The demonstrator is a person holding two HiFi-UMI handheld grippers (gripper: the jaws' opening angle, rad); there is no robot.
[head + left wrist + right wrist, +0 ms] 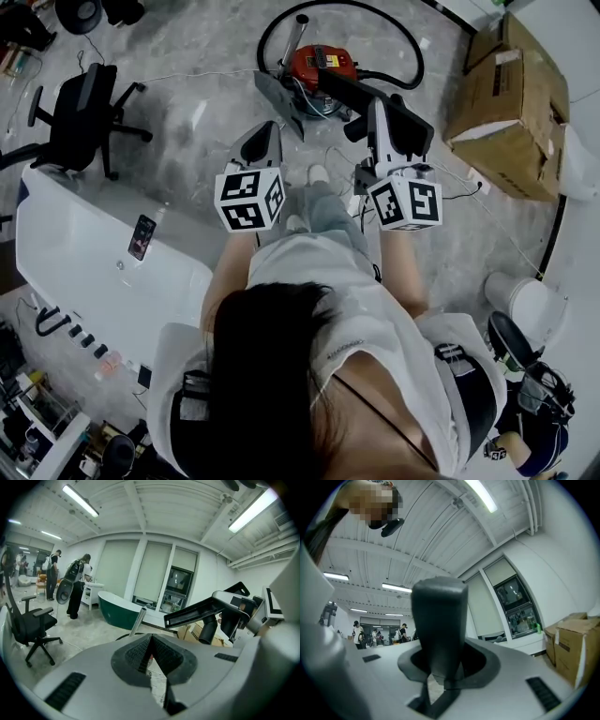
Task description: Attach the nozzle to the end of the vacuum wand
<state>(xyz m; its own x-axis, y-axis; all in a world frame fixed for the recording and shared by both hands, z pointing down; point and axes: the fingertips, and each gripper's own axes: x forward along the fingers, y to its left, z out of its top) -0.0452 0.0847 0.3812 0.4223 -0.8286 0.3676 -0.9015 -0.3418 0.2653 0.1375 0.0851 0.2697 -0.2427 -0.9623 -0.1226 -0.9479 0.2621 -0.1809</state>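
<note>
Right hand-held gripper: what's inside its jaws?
The right hand-held gripper clamps the neck of the black vacuum nozzle. The neck's lower end is hidden behind the pads.

Matt black plastic nozzle [438, 620]; shiny bare metal wand [137, 621]; glossy red plastic vacuum body [323, 64]; dull cardboard boxes [511, 103].

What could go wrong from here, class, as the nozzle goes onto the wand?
1. The right claw grips the nozzle only by its neck, so it may twist when pushed.
2. The left claw is shut and empty, so the unheld wand by the vacuum may be pushed away.
</note>
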